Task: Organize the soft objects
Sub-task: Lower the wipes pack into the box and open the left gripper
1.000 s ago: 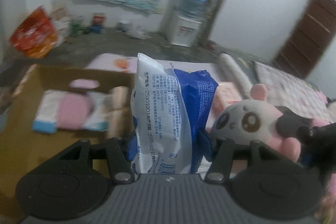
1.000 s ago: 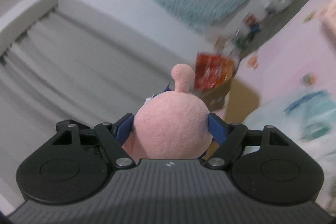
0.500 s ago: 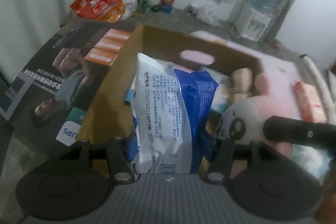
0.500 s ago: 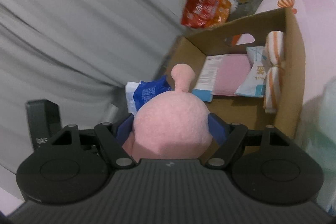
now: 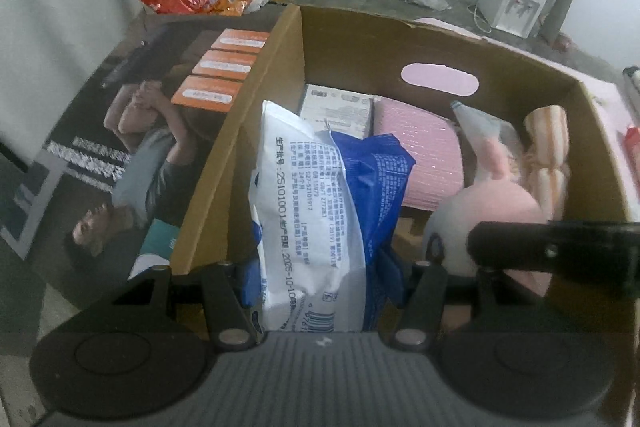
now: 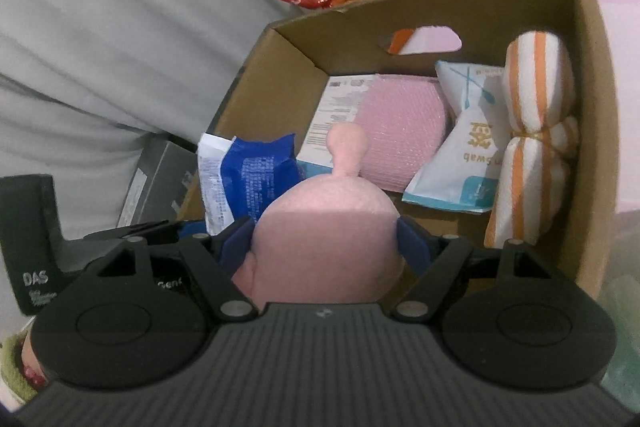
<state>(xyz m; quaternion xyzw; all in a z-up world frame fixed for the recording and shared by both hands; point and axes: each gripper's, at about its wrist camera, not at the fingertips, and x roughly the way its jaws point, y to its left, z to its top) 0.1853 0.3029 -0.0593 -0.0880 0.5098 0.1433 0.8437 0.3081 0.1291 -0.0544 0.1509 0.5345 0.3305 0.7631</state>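
Left gripper (image 5: 320, 267), jaws about half apart, clamps an upright white-and-blue plastic packet (image 5: 316, 227) by its lower end — held vertically, probably so that it can slot into the free near-left part of the open brown cardboard box (image 5: 256, 99) below it

Right gripper (image 6: 326, 247), jaws set wide, squeezes a round pink plush toy with a small ear (image 6: 326, 239) on both flanks; the wide hold suits its bulk. In the left wrist view the toy sits at 3 o'clock of the packet, just beside it, both poised over the box's near edge

Box contents lie toward 12 o'clock: a flat pink bubble-wrap mailer (image 6: 400, 131), a white cotton-swab pouch (image 6: 460, 155) and, at 2 o'clock against the right wall, an orange-and-white striped rolled towel (image 6: 532, 147) — packed side by side, leaving the near floor bare for the two held items
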